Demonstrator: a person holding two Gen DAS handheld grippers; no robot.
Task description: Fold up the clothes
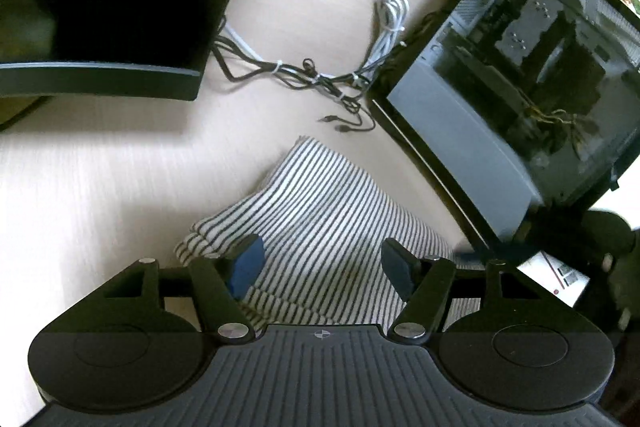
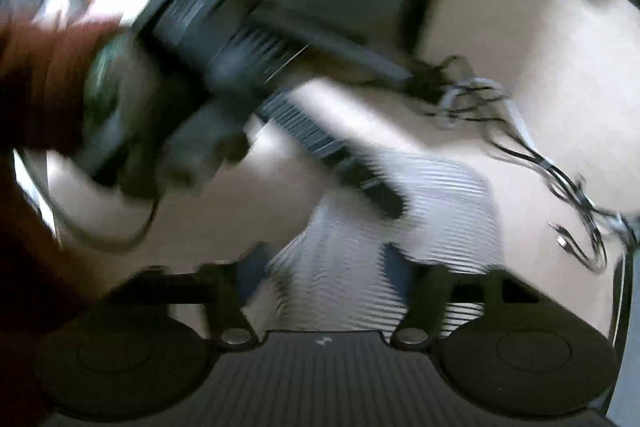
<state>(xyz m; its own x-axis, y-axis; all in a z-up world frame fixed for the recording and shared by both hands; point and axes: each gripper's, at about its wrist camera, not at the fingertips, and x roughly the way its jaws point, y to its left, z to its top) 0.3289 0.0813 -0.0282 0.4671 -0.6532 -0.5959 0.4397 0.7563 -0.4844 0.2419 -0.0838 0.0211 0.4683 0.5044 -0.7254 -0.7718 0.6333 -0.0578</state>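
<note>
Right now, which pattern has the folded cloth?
Thin dark stripes on white cloth, clearest in the left wrist view.

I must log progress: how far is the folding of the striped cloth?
Partly done: the striped cloth lies on the table already doubled, with layered edges at its left. Both tools, left and right, hover open above it, gripping nothing. Remaining folds cannot be judged.
</note>
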